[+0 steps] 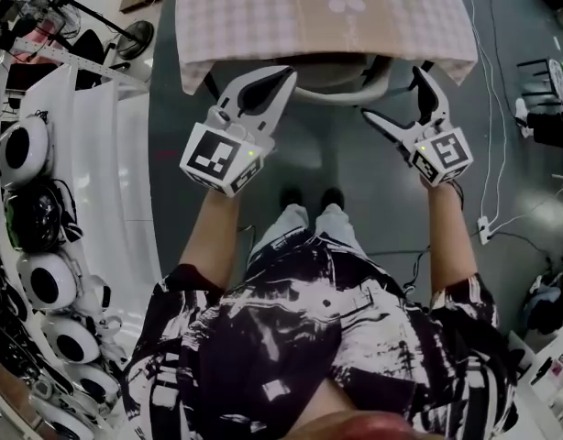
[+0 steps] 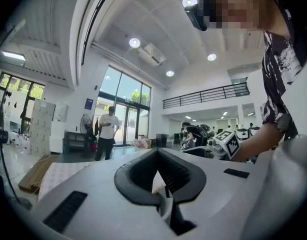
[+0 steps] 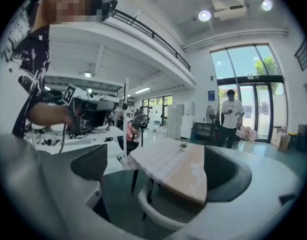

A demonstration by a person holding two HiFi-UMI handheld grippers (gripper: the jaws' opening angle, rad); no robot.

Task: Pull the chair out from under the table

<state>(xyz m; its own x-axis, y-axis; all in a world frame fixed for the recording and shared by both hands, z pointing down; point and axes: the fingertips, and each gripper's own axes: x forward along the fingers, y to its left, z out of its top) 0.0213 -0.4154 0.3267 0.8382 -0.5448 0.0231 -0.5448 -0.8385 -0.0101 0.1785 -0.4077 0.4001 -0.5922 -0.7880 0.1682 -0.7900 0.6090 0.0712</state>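
Nearest, along the bottom of the head view: black-and-white patterned shirt [image 1: 291,337], bare forearms reaching up-frame. At centre left, white left tool [image 1: 283,76] with its marker cube, jaws drawn together on nothing, tips pointing at the white curved-back chair [image 1: 350,94]. At centre right, white right tool [image 1: 405,108], jaws spread wide and empty, just short of the same rail.

Chair tucked well under the counter with the pink checked cloth and tan flower strip [image 1: 263,16] at the top of the frame, only the back rail and a sliver of seat showing below the hem. Probably no contact on either side, though hard to judge from above.

Judged as the reach before the grasp. To do it well: slide the wide right tool over the rail near its right bend and close firmly. Open the left one first, then take the left bend likewise. Pull straight back toward the feet [image 1: 309,195], evenly on both sides and level, keeping clear of the hanging cloth so as not to drag it off.
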